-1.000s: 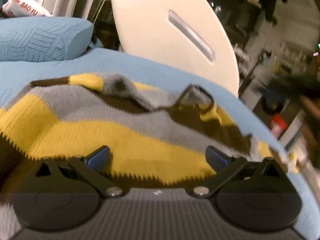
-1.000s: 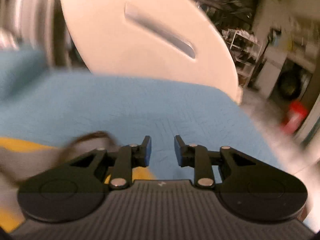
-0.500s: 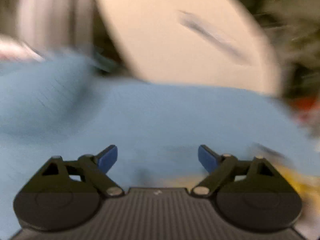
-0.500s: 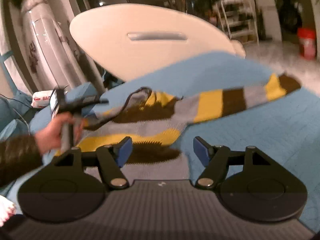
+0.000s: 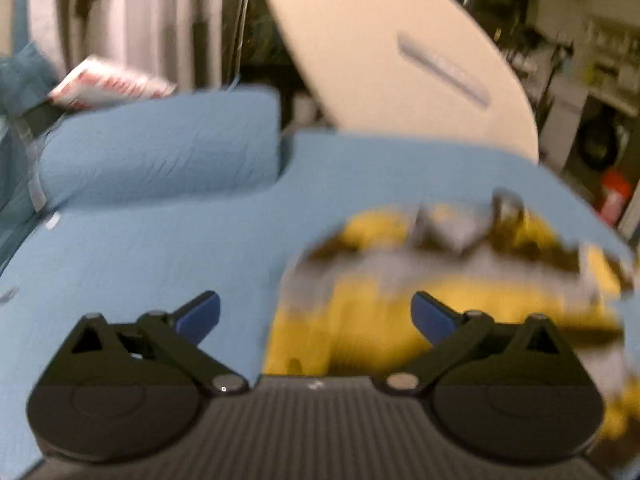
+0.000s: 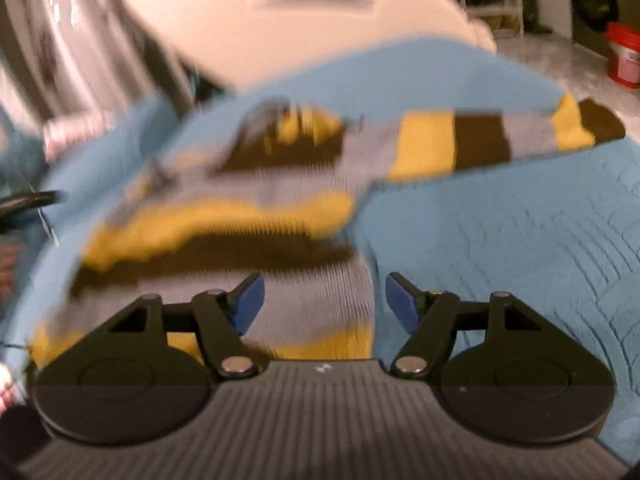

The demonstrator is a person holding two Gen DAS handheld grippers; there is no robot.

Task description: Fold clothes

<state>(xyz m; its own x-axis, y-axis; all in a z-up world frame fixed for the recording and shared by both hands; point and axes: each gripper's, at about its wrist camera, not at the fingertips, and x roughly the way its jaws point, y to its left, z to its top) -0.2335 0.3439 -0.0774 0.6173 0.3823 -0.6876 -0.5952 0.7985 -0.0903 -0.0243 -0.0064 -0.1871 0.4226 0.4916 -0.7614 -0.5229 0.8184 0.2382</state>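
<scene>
We are hovering both grippers, left gripper [image 5: 316,314] opening its empty fingers, right gripper [image 6: 325,300] spread, over the soft, floppy sweater [image 6: 248,216]; its sleeve [image 6: 480,140] edge suits pinching.

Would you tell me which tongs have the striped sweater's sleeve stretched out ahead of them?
The right tongs: the yellow, brown and grey striped knitted sweater extends its sleeve toward the right there, unlike the left view.

The left gripper [image 5: 316,312] tilts downward, its blue-padded jaws opening wide with nothing pinched between them. The right gripper [image 6: 324,300] holds its jaws parted, unclamped. A hand [image 6: 8,268] shows at nine o'clock in the right wrist view.
</scene>
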